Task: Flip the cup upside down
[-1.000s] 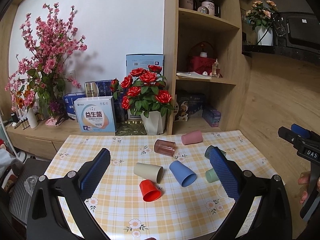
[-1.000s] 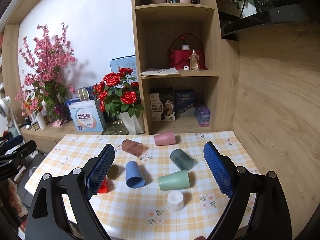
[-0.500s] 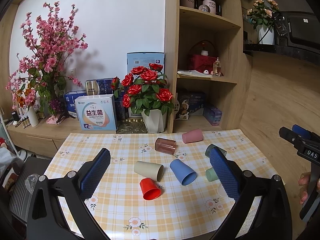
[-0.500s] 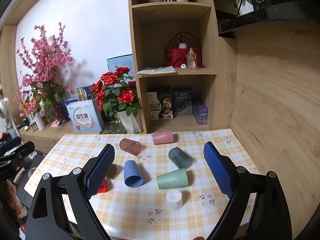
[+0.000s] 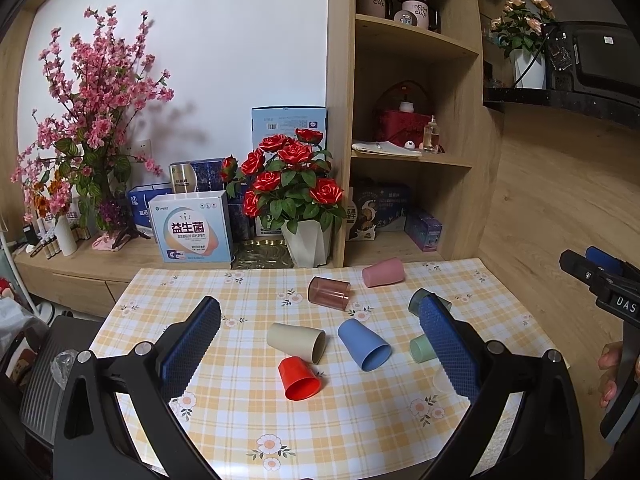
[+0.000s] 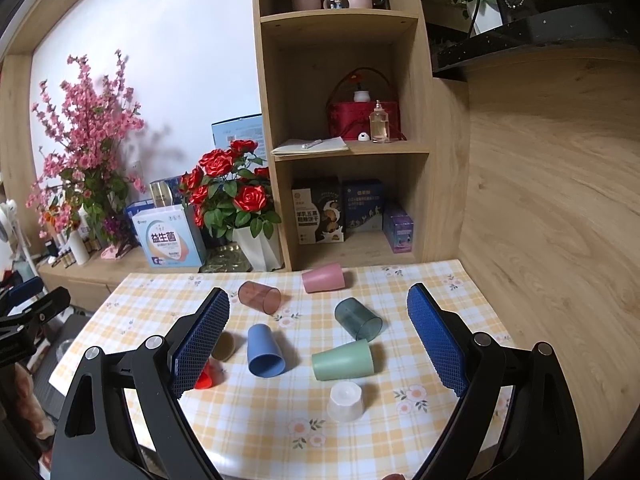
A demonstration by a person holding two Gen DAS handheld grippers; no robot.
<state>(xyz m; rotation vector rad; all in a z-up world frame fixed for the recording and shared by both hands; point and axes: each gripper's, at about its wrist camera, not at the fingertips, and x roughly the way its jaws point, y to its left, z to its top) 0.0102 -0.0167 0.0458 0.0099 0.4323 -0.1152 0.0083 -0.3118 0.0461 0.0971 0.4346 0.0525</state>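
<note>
Several cups lie on their sides on the checked tablecloth [image 5: 240,408]: a red cup [image 5: 299,378], a beige cup [image 5: 296,341], a blue cup [image 5: 364,344], a brown clear cup [image 5: 329,293], a pink cup [image 5: 383,272], a green cup [image 6: 343,359] and a dark teal clear cup [image 6: 357,319]. A white cup [image 6: 345,401] stands upside down near the front. My left gripper [image 5: 318,344] is open and empty, held above the table's near side. My right gripper [image 6: 318,346] is open and empty, also above the near side.
A white pot of red roses [image 5: 306,242] and boxes [image 5: 191,226] stand on the sideboard behind the table. A wooden shelf unit [image 6: 344,148] rises at the back. A wood-panel wall [image 6: 552,220] borders the table's right side.
Both views have shifted slightly; the cups sit a little higher in each view. No cup has moved and both grippers stay open.
</note>
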